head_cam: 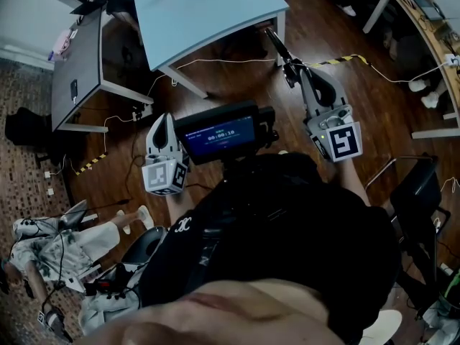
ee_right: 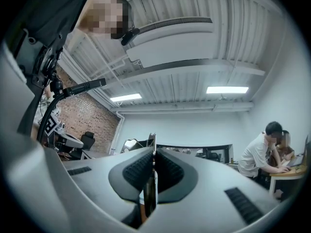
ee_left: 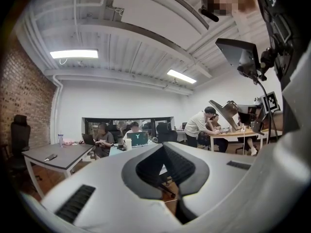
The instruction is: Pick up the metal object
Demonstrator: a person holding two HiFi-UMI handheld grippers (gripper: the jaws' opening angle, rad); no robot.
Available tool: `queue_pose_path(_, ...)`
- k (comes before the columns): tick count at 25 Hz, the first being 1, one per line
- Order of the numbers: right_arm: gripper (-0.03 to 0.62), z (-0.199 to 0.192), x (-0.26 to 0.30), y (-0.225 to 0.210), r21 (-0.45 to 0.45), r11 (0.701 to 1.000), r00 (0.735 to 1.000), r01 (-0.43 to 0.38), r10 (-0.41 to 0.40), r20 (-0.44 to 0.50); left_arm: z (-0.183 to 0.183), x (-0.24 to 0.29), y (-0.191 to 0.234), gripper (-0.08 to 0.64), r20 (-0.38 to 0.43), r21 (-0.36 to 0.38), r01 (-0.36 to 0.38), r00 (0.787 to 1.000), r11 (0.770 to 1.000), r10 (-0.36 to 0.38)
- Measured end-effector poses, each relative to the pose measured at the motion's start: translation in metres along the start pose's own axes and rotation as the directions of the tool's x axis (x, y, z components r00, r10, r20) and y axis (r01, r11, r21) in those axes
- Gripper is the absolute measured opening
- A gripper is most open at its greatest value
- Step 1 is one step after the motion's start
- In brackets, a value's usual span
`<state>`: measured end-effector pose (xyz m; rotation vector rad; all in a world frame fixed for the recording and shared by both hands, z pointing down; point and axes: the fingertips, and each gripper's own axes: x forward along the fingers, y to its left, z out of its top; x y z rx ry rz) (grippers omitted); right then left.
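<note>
My right gripper [head_cam: 292, 69] is held up over the floor, shut on a thin, dark metal object [head_cam: 277, 45] that sticks out beyond its fingertips toward the pale blue table. In the right gripper view the metal object [ee_right: 151, 152] is a narrow upright strip clamped between the two ribbed pads [ee_right: 167, 171], its end poking above them. My left gripper [head_cam: 164, 119] hangs lower at the left, its fingers pointing away from me. In the left gripper view its fingertips [ee_left: 162, 145] meet and nothing is between them.
A pale blue table [head_cam: 208, 13] stands ahead and a dark grey desk [head_cam: 79, 70] at the left. Cables and striped tape [head_cam: 338, 60] cross the wooden floor. A small screen [head_cam: 215, 135] sits between the grippers. A black chair [head_cam: 417, 185] is at the right.
</note>
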<state>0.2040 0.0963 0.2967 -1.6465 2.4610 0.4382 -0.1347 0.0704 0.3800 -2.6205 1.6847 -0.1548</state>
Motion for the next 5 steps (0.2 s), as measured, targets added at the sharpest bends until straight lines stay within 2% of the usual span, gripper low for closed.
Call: queue_pose_path(5,-0.023,-0.012,-0.001,-0.001,-0.006,1.0,1.0,0.011,-0.011,0.023,-0.012,0.003,-0.001,0.0,-0.004,0.007,0.004,1.0,1.0,-0.004)
